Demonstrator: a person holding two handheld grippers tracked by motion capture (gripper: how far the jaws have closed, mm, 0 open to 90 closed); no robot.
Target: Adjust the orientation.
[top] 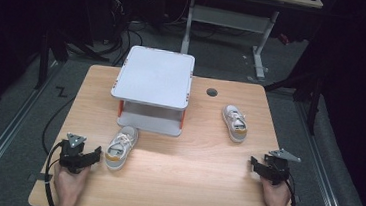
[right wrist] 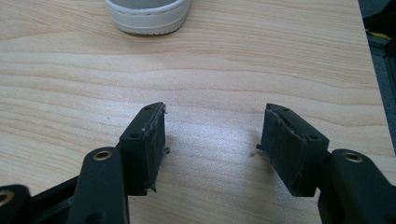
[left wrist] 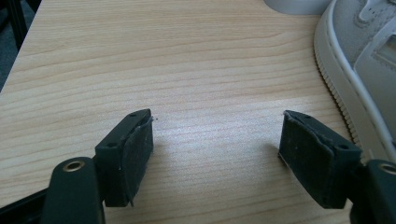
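A: Start big. What's on the table (top: 164,181)?

B: A grey two-level rack (top: 153,88) stands at the far middle. Two small pale shoes lie in front of it: the left shoe (top: 120,147) just before the rack's near left corner, the right shoe (top: 234,122) off to the rack's right, well apart from the first.

A: And the tongs?

B: The left gripper (top: 97,151) sits near the front left edge, the right gripper (top: 253,162) near the front right edge. Both have their jaws spread wide with nothing between them, just bare wood, as each gripper view shows.

A: Which shoe is closer to which?

B: The left shoe lies just beside the left gripper, on its right; in the left gripper view its sole edge (left wrist: 345,93) runs past the right-hand jaw. The right shoe lies farther from its gripper, ahead of it and toward the table's middle; the right gripper view catches one rounded end of the shoe (right wrist: 148,16) at the top.

A: Long axes?

B: The left shoe points away toward the rack, leaning a bit right. I'd judge the left gripper must swing right and close across its width.
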